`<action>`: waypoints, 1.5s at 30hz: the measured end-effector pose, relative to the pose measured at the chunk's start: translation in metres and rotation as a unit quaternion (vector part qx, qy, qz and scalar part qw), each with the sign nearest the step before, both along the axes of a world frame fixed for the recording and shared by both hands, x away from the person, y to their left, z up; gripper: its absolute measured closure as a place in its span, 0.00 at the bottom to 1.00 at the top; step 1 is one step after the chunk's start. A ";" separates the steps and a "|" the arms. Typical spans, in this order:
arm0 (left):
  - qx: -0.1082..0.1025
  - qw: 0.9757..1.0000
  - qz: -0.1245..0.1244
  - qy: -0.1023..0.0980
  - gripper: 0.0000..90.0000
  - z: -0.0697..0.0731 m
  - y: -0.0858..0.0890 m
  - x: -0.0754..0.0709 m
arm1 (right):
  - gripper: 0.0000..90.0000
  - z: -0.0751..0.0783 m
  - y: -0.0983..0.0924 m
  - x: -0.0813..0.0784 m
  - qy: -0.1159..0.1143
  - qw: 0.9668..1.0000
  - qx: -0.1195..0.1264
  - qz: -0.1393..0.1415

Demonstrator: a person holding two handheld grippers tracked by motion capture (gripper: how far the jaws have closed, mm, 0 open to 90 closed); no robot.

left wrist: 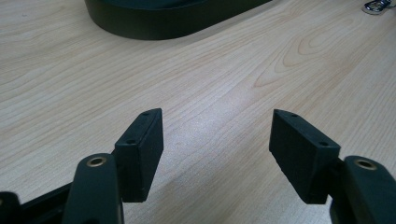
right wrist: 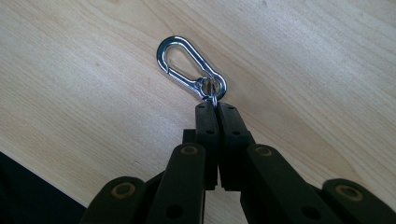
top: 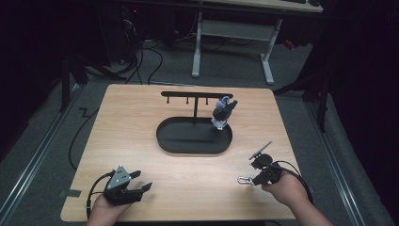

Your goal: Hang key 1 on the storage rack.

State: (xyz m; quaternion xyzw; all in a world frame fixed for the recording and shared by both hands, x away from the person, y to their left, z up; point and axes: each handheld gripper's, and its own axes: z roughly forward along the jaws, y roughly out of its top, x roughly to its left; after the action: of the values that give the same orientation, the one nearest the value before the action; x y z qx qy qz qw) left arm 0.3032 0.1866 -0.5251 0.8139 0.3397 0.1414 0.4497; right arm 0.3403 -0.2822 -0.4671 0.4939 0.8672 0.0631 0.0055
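Pinching shiny silver metal snap-hook carabiner (right wrist: 190, 67) by its small ring, right gripper (right wrist: 215, 105) clenched; left gripper (left wrist: 217, 135) released, bare wood between pads.

**Dim room around a lit wooden tabletop**

A pale wood-grain tabletop (top: 141, 122) stands on grey carpet floor (top: 301, 80). Behind it a white-legged desk (top: 235, 33) sits with black cables (top: 141, 61) trailing beside it. Metal floor rails (top: 33, 165) flank both sides. The surroundings lie in darkness.
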 end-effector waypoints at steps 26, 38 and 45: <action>-0.001 1.000 -0.001 0.004 0.40 -0.001 0.000 0.000 | 0.99 0.006 -0.003 0.002 -0.010 1.000 0.001 0.004; -0.002 1.000 0.001 0.003 0.40 -0.002 0.001 0.000 | 0.99 0.041 -0.007 0.006 -0.012 1.000 0.018 -0.005; -0.002 1.000 0.001 0.002 0.40 -0.002 0.001 0.000 | 0.99 0.060 -0.001 0.010 -0.021 1.000 0.018 0.003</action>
State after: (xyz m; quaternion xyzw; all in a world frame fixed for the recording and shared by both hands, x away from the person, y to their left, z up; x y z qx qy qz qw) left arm 0.3035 0.1875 -0.5270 0.8131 0.3417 0.1394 0.4502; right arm 0.3508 -0.2829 -0.4073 0.4903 0.8669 0.0886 0.0145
